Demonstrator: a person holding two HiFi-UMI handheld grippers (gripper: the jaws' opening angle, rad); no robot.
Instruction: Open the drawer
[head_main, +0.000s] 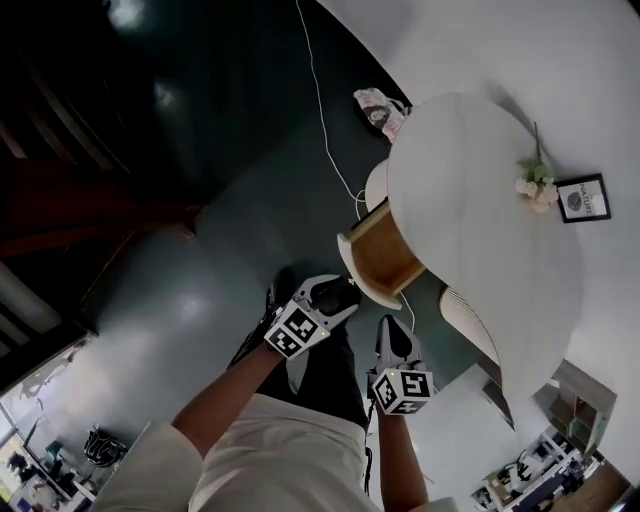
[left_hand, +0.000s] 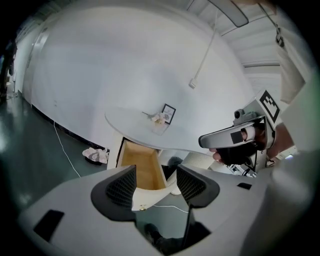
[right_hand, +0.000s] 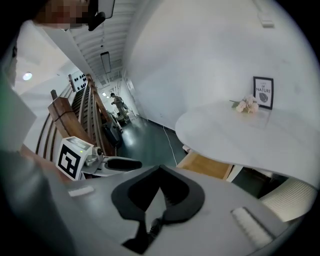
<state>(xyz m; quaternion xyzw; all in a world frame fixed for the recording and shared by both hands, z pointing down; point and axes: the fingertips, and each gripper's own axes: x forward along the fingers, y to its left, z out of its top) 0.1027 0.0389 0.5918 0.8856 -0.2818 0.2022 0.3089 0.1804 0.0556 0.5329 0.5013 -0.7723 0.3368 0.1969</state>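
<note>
My left hand-held gripper (left_hand: 156, 184) has its jaws wide apart. The white front of the drawer (left_hand: 146, 170) lies in the gap between them, with its small brass knob (left_hand: 143, 207) low, by the left jaw. I cannot tell whether either pad touches the panel. The drawer sits under the round white surface (head_main: 470, 200), at about 1 o'clock from this gripper in the head view. It stands well out already, its wooden inside bare. My right hand-held gripper (right_hand: 160, 172) has its jaws together on nothing and hangs at about 5 o'clock of the left one, apart from the drawer.

If more travel is wanted, I would close squarely on the front edge rather than chase the tiny knob. I would pull straight along the drawer's run, toward me, keeping level so it does not bind. I would slow near the end so the box does not drop off its runners.
</note>
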